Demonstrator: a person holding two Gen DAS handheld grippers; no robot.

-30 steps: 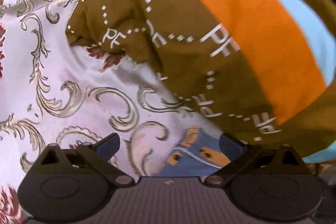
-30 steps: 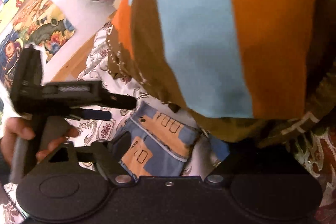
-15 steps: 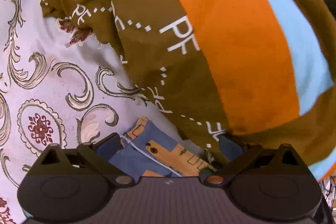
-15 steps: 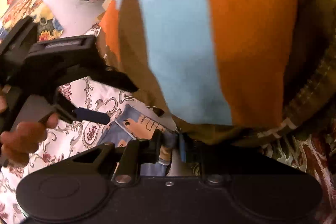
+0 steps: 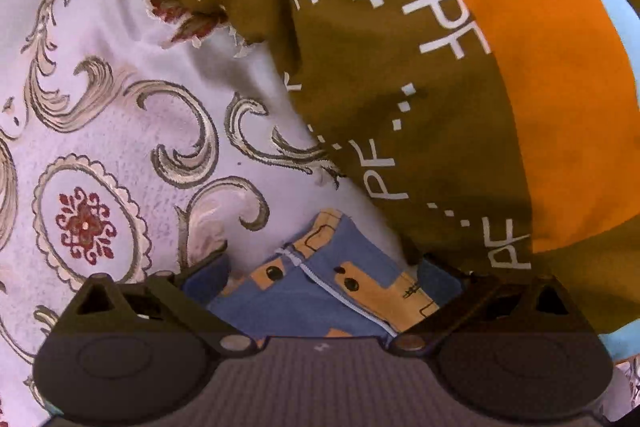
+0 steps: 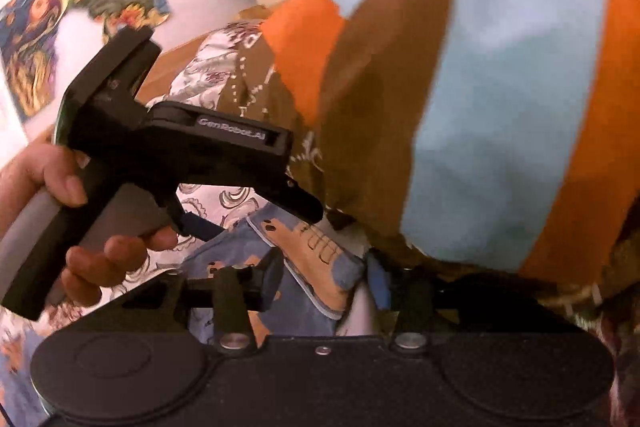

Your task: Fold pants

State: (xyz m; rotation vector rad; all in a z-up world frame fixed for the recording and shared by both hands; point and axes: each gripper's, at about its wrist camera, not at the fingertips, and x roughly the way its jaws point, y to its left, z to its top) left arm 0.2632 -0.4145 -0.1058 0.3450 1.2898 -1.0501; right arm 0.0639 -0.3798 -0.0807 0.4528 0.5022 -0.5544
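The pants (image 5: 328,291) are small, blue with orange giraffe patches, and lie on a patterned bedspread (image 5: 120,131). My left gripper (image 5: 320,275) is open with its fingers on either side of the pants' edge. In the right wrist view the pants (image 6: 304,267) sit between my right gripper's (image 6: 324,279) narrowed fingers, which look closed on the cloth. The left gripper (image 6: 248,207) shows there too, held by a hand just above the pants. Much of the pants is hidden under the brown garment.
A large brown, orange and light-blue garment (image 5: 460,87) with "PF" lettering lies over the pants' far side and fills the right of both views (image 6: 480,107). A colourful printed sheet (image 6: 60,7) lies at the far left.
My right gripper's fingers have closed in from wide open onto the pants' edge. My left gripper has moved closer over the pants, and the view has shifted toward the brown garment.
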